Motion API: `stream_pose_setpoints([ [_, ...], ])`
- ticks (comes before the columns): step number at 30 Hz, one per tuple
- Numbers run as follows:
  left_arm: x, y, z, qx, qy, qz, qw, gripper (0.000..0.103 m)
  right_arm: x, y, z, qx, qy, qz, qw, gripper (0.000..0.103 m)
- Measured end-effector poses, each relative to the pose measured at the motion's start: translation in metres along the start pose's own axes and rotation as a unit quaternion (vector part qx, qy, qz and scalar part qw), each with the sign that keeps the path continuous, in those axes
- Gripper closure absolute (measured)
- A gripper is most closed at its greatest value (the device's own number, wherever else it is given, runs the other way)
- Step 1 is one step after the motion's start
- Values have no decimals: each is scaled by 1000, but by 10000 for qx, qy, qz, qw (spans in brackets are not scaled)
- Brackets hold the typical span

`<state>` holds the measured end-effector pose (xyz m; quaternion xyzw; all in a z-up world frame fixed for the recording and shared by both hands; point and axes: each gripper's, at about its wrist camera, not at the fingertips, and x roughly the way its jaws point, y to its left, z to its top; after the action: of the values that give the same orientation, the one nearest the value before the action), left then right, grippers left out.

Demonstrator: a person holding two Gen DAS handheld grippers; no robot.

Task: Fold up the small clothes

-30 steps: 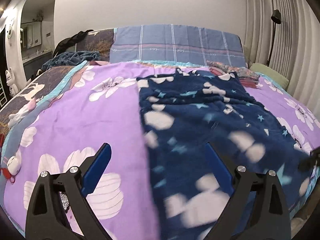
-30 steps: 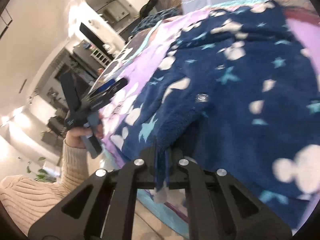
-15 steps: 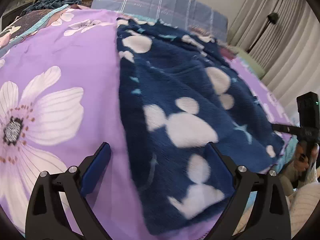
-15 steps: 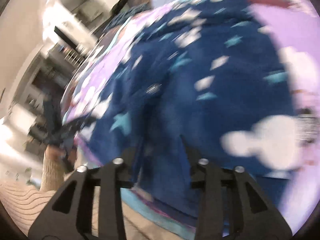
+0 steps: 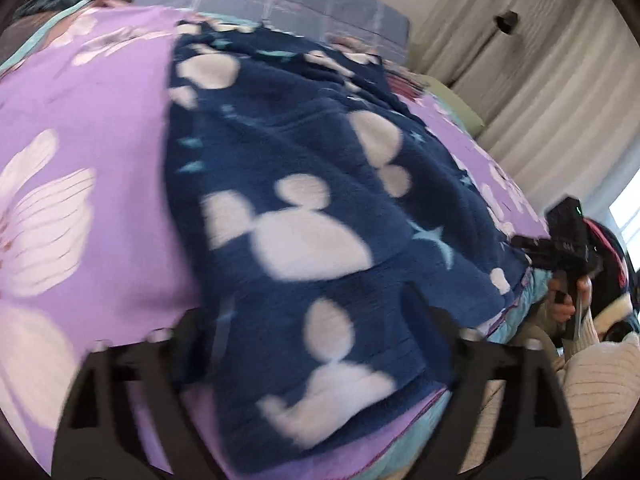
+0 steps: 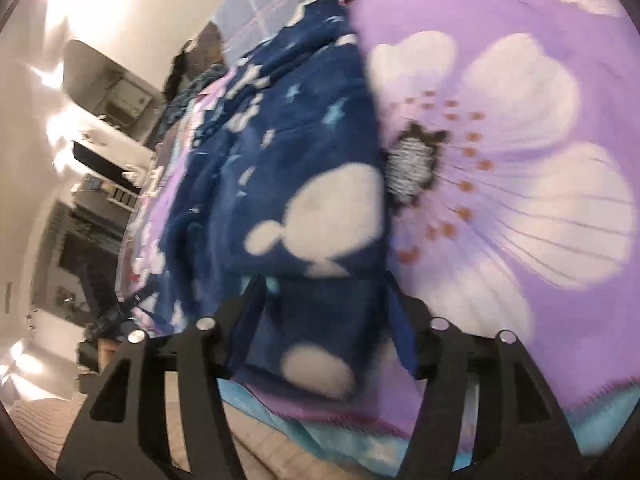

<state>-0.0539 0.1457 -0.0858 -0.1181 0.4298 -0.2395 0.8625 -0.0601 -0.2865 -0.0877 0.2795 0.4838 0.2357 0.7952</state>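
The navy fleece garment [image 5: 304, 208] lies flat on the purple floral bedspread [image 5: 80, 128] at the near bed edge. The right gripper [image 6: 320, 320], clamped on its hem 1 second ago, now stands wide open, empty. The left gripper [image 5: 308, 320] has closed in, open, straddling the opposite corner. Both corners await a fresh grasp.

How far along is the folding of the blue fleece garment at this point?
Done: the blue garment lies spread on the purple bedspread, its near hem at the bed edge. In hand: the left gripper and right gripper are both open, straddling that hem at opposite sides, gripping nothing yet. Left: pinching the hem and making every fold; no crease shows so far.
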Motion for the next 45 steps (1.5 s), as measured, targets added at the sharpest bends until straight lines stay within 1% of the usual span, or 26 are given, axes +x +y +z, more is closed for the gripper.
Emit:
stream_pose_setpoints([
  [1,4,-5,1,54,-20,141,9999,13,4,3,2,-42,-2,44,10000,42],
  [2,6,-9,2,82,-34,225,9997,14,7,5,5,-73,19,97,9999,54],
  [3,6,-12,3,121,-61,248,9996,41,12,6,5,-20,97,205,9997,65],
  [4,4,-14,5,128,-86,156,9998,64,16,5,6,111,212,365,9990,85],
  [5,0,-11,8,-85,-83,-96,9999,89,15,6,7,190,174,444,9987,87],
  [6,-5,-11,10,-210,-166,-161,9995,89,11,10,9,146,82,496,9986,88],
  [7,-19,-14,15,-212,-434,-149,9987,89,1,14,9,72,-43,599,9982,89],
  [9,-44,-25,22,13,-834,-59,9965,90,-21,29,14,-118,-370,927,9949,90],
  [12,-95,-50,35,379,-1506,54,9879,91,-62,56,17,-574,-931,1103,9879,91],
  [15,-142,-74,38,673,-2064,-12,9761,91,-109,80,11,-974,-1467,1443,9737,92],
  [16,-157,-83,36,745,-2242,-57,9717,91,-128,90,4,-1164,-1673,1571,9663,92],
  [18,-187,-98,30,867,-2602,-193,9615,90,-159,105,-10,-1567,-2038,1604,9530,91],
  [19,-195,-103,28,941,-2720,-209,9575,90,-171,111,-17,-1785,-2197,1541,9466,91],
  [20,-202,-108,25,1038,-2821,-189,9536,89,-178,114,-21,-1907,-2276,1465,9436,90],
  [21,-203,-110,23,1116,-2841,-150,9522,87,-182,117,-24,-2001,-2327,1319,9425,89],
  [22,-198,-110,24,1121,-2786,-120,9538,86,-179,115,-23,-1981,-2283,1197,9457,88],
  [23,-191,-108,25,1081,-2708,-129,9565,86,-173,108,-18,-1854,-2189,1155,9510,88],
  [26,-155,-91,34,774,-2276,-38,9707,86,-143,88,1,-1304,-1927,1119,9661,88],
  [28,-136,-81,40,677,-2081,79,9757,85,-118,77,14,-998,-1794,980,9738,88],
  [30,-126,-73,44,622,-1957,160,9786,85,-99,72,27,-892,-1745,839,9770,88],
  [31,-122,-69,48,566,-1925,190,9795,85,-92,70,33,-850,-1721,854,9777,88],
  [35,-116,-57,62,484,-1957,186,9793,85,-78,74,56,-874,-1724,845,9775,88],
  [39,-102,-50,93,638,-2003,342,9771,85,-66,83,89,-1027,-1834,737,9749,88],
  [42,-86,-37,117,672,-2067,387,9753,84,-52,81,115,-1090,-1979,623,9722,88],
  [43,-77,-31,125,683,-2080,438,9748,83,-44,78,121,-1095,-2009,551,9719,87],
  [45,-56,-19,135,682,-1997,549,9759,79,-15,64,137,-1015,-1888,166,9766,87],
])
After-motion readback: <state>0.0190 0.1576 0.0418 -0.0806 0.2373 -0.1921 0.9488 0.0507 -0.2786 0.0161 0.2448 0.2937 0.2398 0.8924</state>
